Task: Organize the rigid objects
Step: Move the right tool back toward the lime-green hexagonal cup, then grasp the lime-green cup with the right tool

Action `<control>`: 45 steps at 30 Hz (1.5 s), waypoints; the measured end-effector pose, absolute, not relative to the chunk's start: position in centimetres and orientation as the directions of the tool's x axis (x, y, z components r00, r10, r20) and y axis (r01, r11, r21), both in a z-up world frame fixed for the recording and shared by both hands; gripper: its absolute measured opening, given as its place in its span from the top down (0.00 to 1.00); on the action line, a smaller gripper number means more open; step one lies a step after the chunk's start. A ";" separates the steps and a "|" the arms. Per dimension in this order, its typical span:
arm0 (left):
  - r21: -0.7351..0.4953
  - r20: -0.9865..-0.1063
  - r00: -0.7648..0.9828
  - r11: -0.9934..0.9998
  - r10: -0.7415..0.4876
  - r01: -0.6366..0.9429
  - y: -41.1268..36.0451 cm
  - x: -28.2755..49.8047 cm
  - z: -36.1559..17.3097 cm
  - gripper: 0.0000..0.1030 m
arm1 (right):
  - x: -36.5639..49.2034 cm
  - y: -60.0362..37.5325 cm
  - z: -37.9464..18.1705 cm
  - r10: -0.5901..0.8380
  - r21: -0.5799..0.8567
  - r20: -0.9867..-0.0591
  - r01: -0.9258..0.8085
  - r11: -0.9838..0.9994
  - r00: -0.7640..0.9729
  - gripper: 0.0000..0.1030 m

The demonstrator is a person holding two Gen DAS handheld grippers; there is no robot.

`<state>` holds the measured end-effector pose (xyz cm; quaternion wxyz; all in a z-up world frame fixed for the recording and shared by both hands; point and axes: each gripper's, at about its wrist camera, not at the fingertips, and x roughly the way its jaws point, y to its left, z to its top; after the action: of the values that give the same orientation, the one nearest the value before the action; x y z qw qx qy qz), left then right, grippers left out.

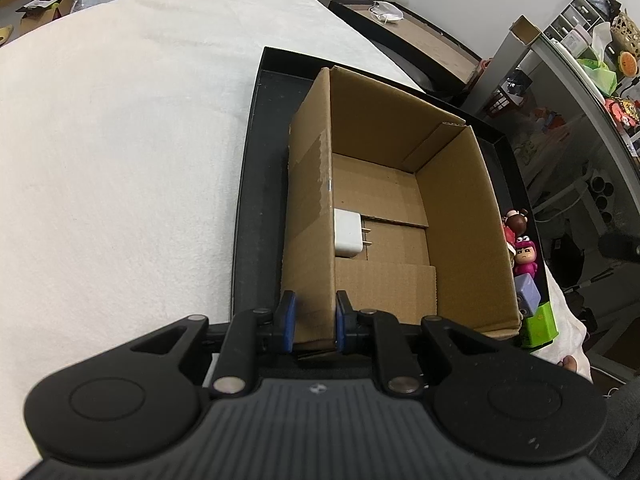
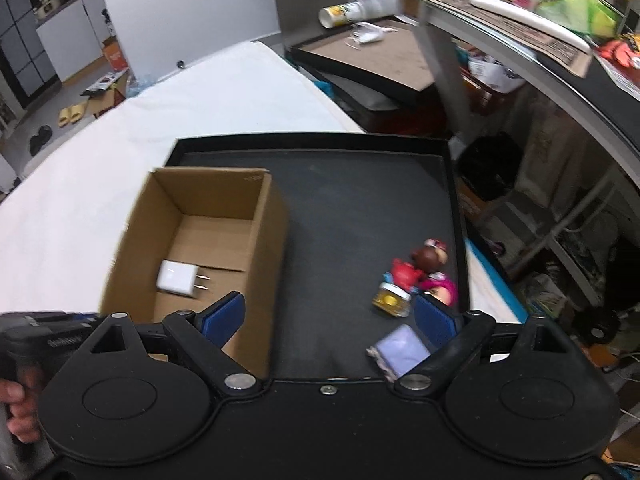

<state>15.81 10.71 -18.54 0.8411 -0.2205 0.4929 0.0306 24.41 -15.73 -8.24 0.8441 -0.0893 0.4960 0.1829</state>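
An open cardboard box (image 1: 452, 216) (image 2: 264, 216) stands in a black tray (image 1: 256, 208) (image 2: 360, 208). A white plug charger (image 1: 347, 233) (image 2: 178, 279) lies on the box floor by its left wall. My left gripper (image 1: 315, 316) is shut on the box's near left wall, one blue pad on each side. My right gripper (image 2: 330, 318) stands open above the tray floor, with nothing between its fingers. Just beyond its right finger lie small toys: a pink figure (image 2: 442, 288) (image 1: 525, 256), a red piece (image 2: 404, 272), a yellow jar (image 2: 391, 299) and a lilac cube (image 2: 402, 350) (image 1: 527, 294).
The tray rests on a white cloth-covered table (image 1: 120, 160) (image 2: 100, 168). A green block (image 1: 540, 326) sits at the tray's near right corner. A cluttered shelf unit (image 2: 560, 60) stands to the right. A hand (image 2: 18, 408) grips the left tool's handle.
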 end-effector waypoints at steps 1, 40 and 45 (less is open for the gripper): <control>-0.338 -0.843 0.512 0.902 -0.163 -0.269 10.7 15.9 -18.5 0.84 | 24.5 -16.4 -8.4 0.215 0.027 -0.872 -0.396 0.918 0.439 0.11; -0.197 -0.886 0.463 0.927 -0.028 -0.320 8.6 16.6 -17.8 0.84 | 25.9 -22.0 -21.3 0.000 -0.120 -0.958 -0.401 0.908 0.286 0.31; -0.189 -0.889 0.457 0.927 -0.021 -0.325 8.4 16.7 -17.8 0.84 | 25.8 -22.0 -21.6 0.000 -0.125 -0.956 -0.411 0.903 0.292 0.32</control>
<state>16.74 8.42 -17.75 0.8367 -0.1686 0.5131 0.0908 25.76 -22.04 -21.58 0.7840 -0.1768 0.5805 0.1310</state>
